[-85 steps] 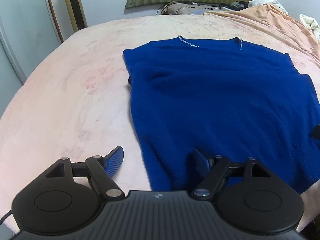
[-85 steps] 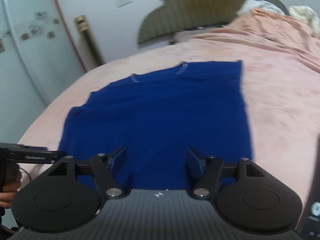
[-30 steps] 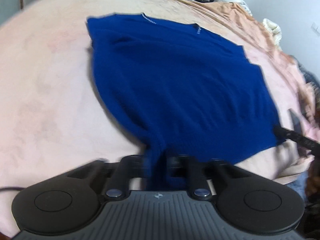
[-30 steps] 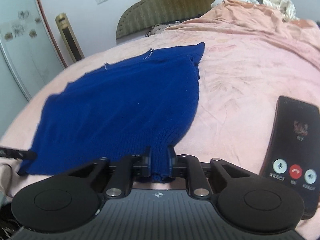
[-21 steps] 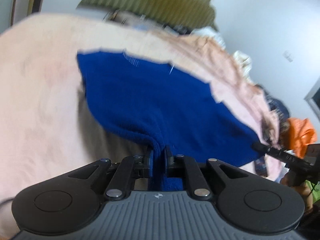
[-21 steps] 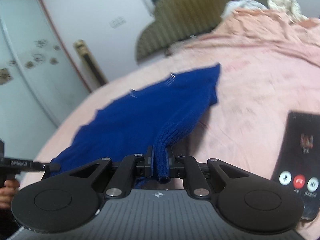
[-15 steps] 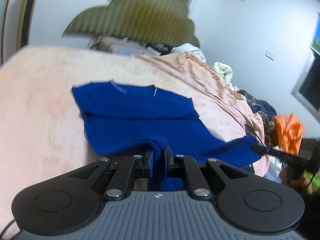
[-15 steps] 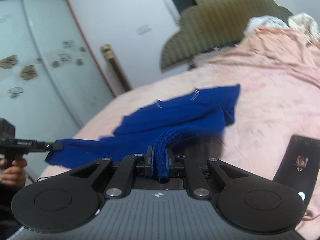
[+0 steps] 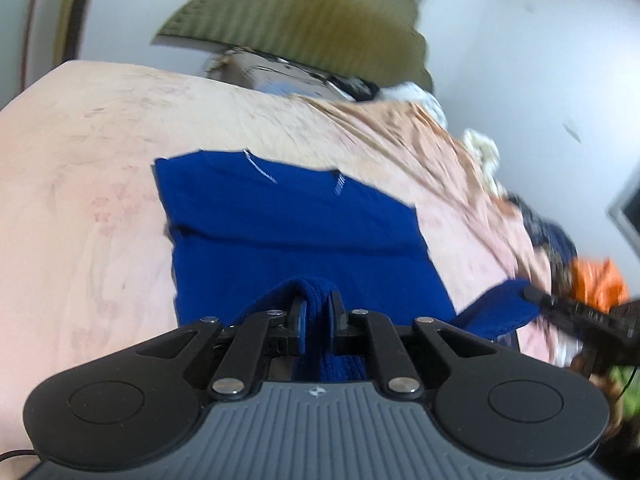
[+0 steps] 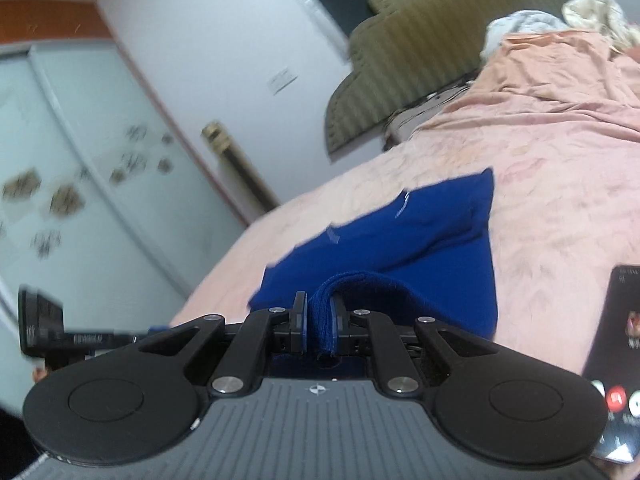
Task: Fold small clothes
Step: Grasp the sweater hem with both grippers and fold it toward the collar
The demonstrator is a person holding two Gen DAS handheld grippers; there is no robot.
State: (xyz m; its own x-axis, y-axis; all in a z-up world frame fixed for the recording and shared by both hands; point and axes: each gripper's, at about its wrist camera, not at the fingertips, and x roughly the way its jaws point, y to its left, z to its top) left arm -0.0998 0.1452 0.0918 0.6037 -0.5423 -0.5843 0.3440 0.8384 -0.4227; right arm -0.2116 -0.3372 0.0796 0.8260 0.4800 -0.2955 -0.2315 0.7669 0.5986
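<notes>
The blue knit sweater (image 9: 296, 236) lies ahead of my tongs on the pink bedspread (image 9: 80, 184), neckline away from me, hem lifted toward me; my left gripper (image 9: 318, 312) pinches one hem corner, my right gripper (image 10: 320, 316) the other; a ringing phone (image 10: 616, 360) lies just right of my right tongs.

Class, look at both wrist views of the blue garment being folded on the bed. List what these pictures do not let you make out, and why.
- Blue garment: its hem is hidden behind each gripper body, in both views.
- Phone: cut by the right edge in the right wrist view; screen text too small.
- White collar lettering: blurred, unreadable.
- Orange item: motion blur, left wrist view; unidentifiable.
</notes>
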